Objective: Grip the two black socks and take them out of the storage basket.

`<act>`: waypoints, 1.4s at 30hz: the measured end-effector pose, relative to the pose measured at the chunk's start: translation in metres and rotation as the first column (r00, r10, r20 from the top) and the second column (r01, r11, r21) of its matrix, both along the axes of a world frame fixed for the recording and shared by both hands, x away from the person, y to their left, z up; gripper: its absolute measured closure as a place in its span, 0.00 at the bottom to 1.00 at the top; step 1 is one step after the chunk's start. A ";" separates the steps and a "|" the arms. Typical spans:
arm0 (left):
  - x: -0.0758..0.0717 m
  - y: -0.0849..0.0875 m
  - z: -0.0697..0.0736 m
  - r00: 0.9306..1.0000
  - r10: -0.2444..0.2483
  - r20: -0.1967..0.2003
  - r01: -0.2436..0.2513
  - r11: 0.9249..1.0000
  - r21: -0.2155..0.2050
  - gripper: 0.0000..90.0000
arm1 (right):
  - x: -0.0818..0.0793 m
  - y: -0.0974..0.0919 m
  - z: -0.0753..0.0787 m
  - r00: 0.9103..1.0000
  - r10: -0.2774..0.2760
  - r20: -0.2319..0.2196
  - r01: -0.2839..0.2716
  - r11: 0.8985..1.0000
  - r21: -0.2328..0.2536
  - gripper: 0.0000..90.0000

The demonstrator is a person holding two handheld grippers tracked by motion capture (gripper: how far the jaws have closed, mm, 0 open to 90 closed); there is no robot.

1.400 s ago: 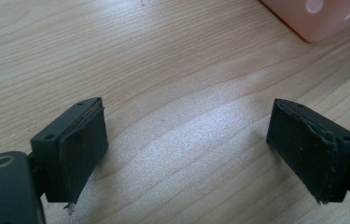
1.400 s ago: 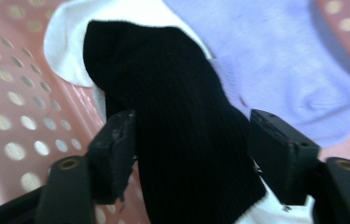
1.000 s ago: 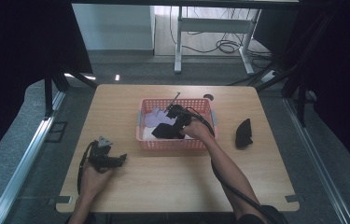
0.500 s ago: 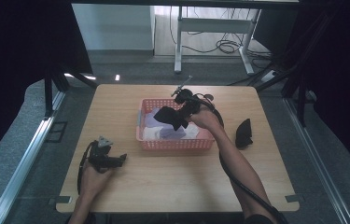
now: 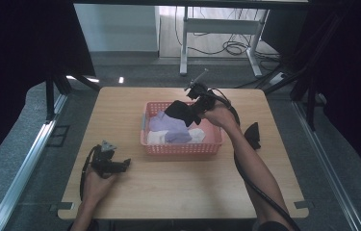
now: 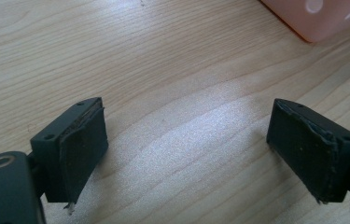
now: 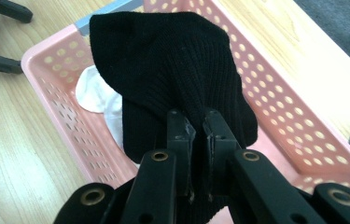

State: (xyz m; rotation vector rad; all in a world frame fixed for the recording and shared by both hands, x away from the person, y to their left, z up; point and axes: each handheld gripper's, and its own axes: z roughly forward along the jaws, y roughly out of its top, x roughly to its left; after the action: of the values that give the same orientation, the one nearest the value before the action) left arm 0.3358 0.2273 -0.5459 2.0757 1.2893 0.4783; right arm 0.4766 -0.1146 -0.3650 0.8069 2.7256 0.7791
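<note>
Your left hand point(image 5: 94, 180) rests on the wooden table point(image 5: 178, 192) near its front left corner, holding the left gripper point(image 5: 120, 165) low over the bare wood. Its jaws point toward the pink basket point(image 5: 180, 148) and stand wide apart with nothing between them; in the left gripper view the two worn black pads point(image 6: 86, 149) frame only wood grain, and a corner of the basket point(image 6: 312, 18) shows ahead and to the right of the jaws.

Ahead of that gripper and well apart from it, the basket sits in the middle of the table. Inside it lie a lilac cloth point(image 5: 168, 126) and a white cloth point(image 5: 195, 136).

Your right gripper point(image 5: 198, 109) is raised over the far right part of the basket, with your right hand point(image 5: 221, 115) just behind it. Its jaws are pressed together on a black sock point(image 5: 180, 110), which hangs from the tips above the basket. In the right gripper view the sock point(image 7: 172, 70) spreads out directly beyond the pinched tips point(image 7: 193, 126), with the basket wall point(image 7: 294, 126) and a patch of white cloth point(image 7: 98, 98) beneath it.

To the right of your right forearm, another black sock point(image 5: 252, 134) lies on the table just beside the basket.
</note>
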 end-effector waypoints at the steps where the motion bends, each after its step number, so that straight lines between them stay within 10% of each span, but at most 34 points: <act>1: 0.000 0.000 0.000 1.000 0.000 0.000 0.000 1.000 0.000 0.13 | 0.000 -0.002 0.001 1.000 -0.004 0.003 0.004 1.000 0.001 0.93; 21: 0.000 0.000 0.000 1.000 0.000 0.002 0.000 1.000 0.000 0.13 | -0.005 -0.074 0.011 0.989 -0.142 0.033 0.142 0.990 0.004 0.93; 42: 0.000 0.000 0.000 1.000 -0.001 0.000 0.001 1.000 -0.001 0.13 | -0.017 -0.166 0.004 0.948 -0.315 0.042 0.315 0.949 -0.002 0.93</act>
State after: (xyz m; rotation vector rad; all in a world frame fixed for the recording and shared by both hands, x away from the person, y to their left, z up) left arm 0.3356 0.2272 -0.5461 2.0754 1.2883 0.4779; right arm 0.4599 -0.2806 -0.3611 1.1728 2.4716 0.7030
